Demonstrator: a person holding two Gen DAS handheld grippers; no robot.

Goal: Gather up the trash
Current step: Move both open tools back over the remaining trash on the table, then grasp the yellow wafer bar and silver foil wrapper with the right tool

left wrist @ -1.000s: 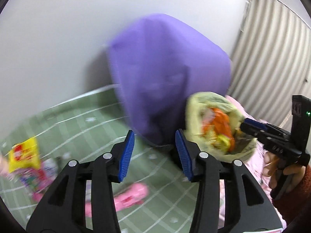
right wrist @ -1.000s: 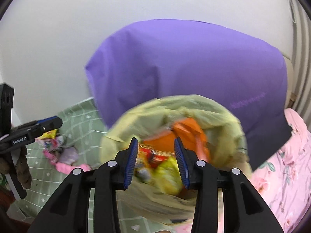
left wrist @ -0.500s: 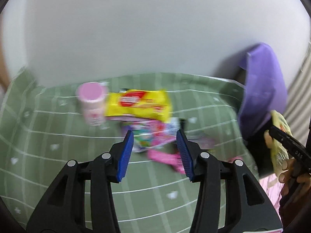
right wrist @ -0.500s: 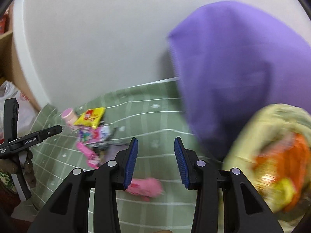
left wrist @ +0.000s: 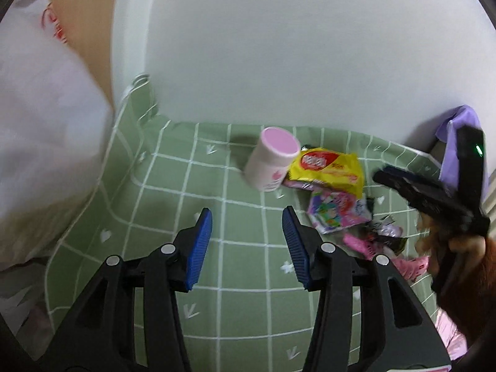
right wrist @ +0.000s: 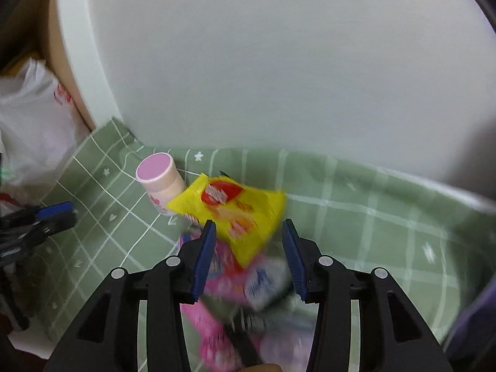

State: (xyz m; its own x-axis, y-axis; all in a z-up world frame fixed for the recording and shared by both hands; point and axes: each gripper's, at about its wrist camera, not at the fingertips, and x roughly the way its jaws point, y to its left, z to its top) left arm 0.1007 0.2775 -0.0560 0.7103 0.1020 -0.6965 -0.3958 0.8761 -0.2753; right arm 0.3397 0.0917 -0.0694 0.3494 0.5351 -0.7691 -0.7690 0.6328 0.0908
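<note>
Green checked cloth [left wrist: 241, 282]: it is covering the surface both grippers are hanging over, with the litter lying in one heap ahead of the jaws.
Right gripper [right wrist: 248, 254]: its jaws are standing apart and have just been opening wider; the pads are pressing on nothing, though the yellow snack packet [right wrist: 238, 207] is lying just beyond and between the blue tips.
Left gripper [left wrist: 248, 241]: its jaws are parted too, with only bare cloth between them; the heap is sitting off to their right.
Trash pile: the yellow packet is resting on top, a pink-and-white wrapper [left wrist: 338, 210] is lying under it nearer the jaws, and pink scraps [right wrist: 214, 325] are lying closest of all (blurred, so I cannot name them).
Pink-capped bottle [left wrist: 269, 161]: it is leaning, touching the packet's far left corner.
Doing the step well: the right gripper is looking best placed, I'd say; it should be coming down onto the packet's near edge, pinching one layer only, and keeping clear of the bottle so it isn't knocked over.
Containers: a white plastic bag [left wrist: 43, 142] is slumping far left of the jaws, its contents hidden; no open trash bag is showing here.
Purple cloth [left wrist: 458, 142]: it is peeking in at the far right.
</note>
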